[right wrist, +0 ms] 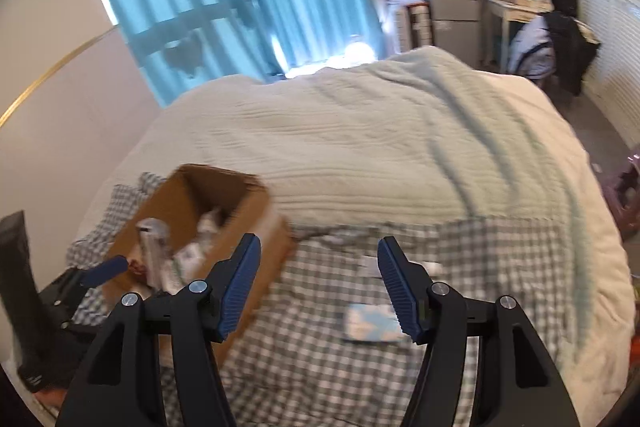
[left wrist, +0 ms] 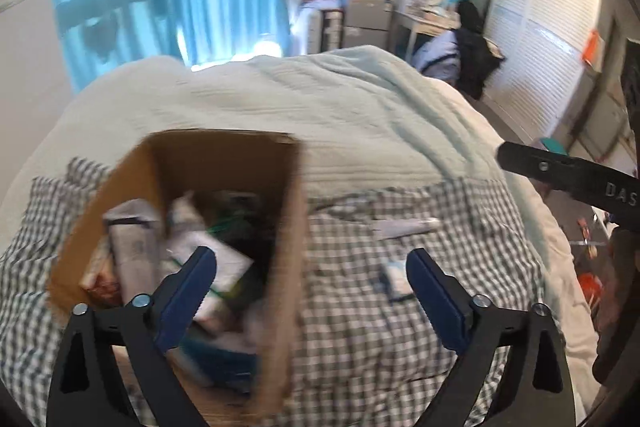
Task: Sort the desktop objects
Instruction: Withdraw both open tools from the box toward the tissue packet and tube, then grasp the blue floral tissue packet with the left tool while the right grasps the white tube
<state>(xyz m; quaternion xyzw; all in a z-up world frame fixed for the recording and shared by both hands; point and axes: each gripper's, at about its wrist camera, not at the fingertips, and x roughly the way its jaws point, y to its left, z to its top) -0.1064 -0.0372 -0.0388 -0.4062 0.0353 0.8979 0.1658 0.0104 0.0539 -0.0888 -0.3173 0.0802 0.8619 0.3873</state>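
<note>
A brown cardboard box (left wrist: pixel 288 227) stands open on a checked cloth (left wrist: pixel 380 327) on the bed, with several packets and small boxes inside. My left gripper (left wrist: pixel 310 267) is open and empty, its left finger over the box's inside. A white tube (left wrist: pixel 404 227) and a small light-blue packet (left wrist: pixel 394 277) lie on the cloth right of the box. In the right wrist view the box (right wrist: pixel 248 227) is at the left, and my right gripper (right wrist: pixel 320 259) is open and empty above the cloth (right wrist: pixel 304 355). The blue packet (right wrist: pixel 370 323) lies by its right finger.
A pale quilt (right wrist: pixel 380 147) covers the bed beyond the cloth. The other gripper shows at the right edge of the left view (left wrist: pixel 576 179) and at the left of the right view (right wrist: pixel 100 273). Blue curtains, a desk and a chair stand behind the bed.
</note>
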